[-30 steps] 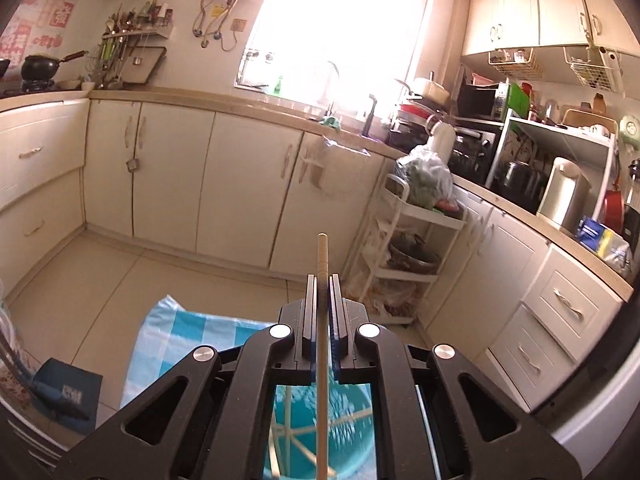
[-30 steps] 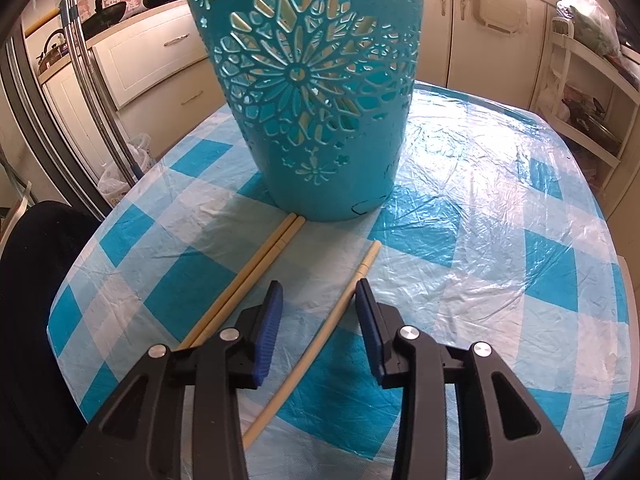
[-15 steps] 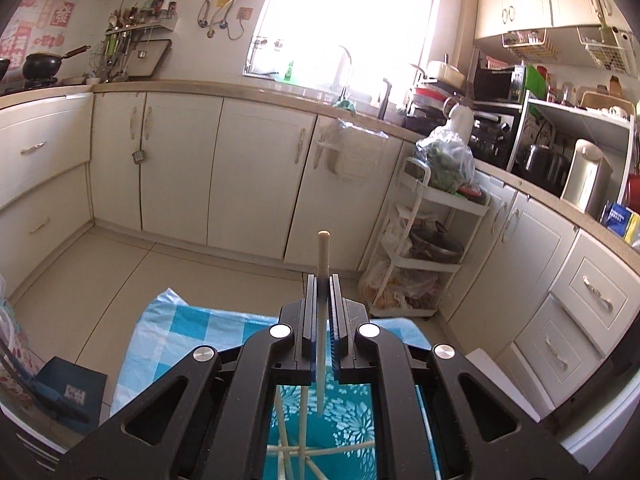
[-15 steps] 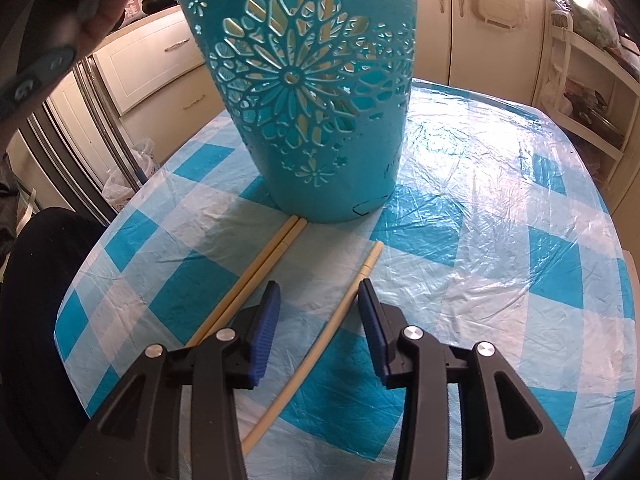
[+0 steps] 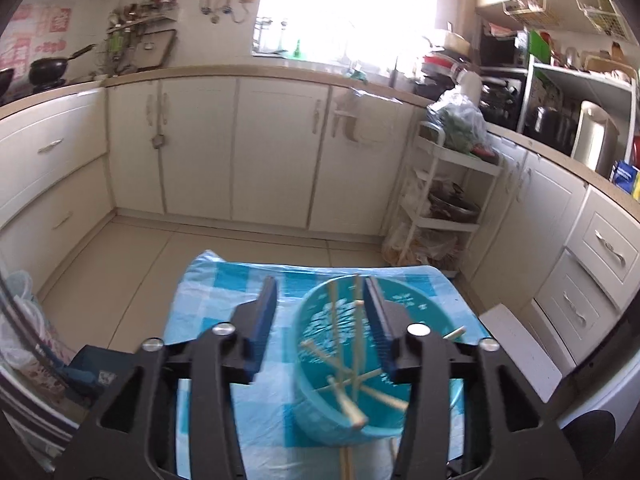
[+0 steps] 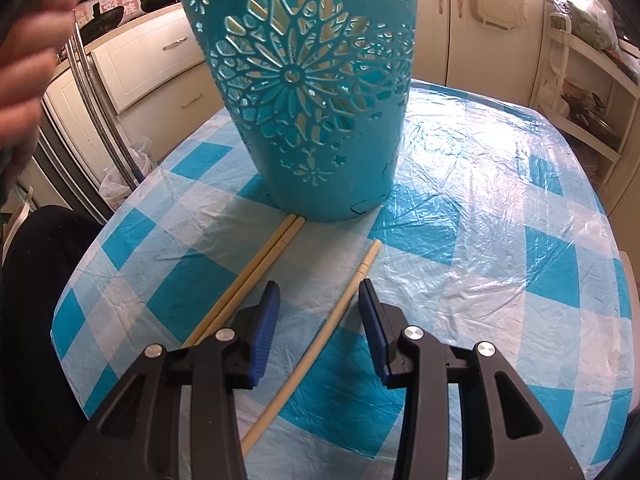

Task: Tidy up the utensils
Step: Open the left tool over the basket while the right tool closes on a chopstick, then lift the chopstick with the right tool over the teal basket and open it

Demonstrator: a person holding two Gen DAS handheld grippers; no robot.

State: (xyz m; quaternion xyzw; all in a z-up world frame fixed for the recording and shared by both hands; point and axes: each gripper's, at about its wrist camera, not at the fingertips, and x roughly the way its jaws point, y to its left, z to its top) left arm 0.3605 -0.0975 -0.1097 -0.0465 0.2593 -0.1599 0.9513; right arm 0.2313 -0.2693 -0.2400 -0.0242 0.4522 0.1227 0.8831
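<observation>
A teal cut-out basket (image 6: 308, 92) stands on the blue-checked tablecloth (image 6: 500, 208). From above, the left wrist view shows the basket (image 5: 316, 412) holding several wooden chopsticks (image 5: 352, 356). My left gripper (image 5: 322, 300) hovers over the basket's rim, its jaws opening, with nothing pressed between the pads. My right gripper (image 6: 319, 304) stands open low over the table, straddling a single chopstick (image 6: 320, 340) that lies between its fingers without touching them. A pair of chopsticks (image 6: 248, 276) lies just to the left, its tips against the basket's foot.
Cream kitchen cabinets (image 5: 240, 148) run behind the table, and a white tiered rack (image 5: 444, 208) stands at the right. A person's hand (image 6: 28, 72) shows at the upper left of the right wrist view. A fridge edge (image 6: 84, 128) lies left of the table.
The left gripper, shut on a chopstick before, has dropped toward the basket and spread its jaws; the chopstick is out of them and now among those in the basket. The right gripper kept still.
</observation>
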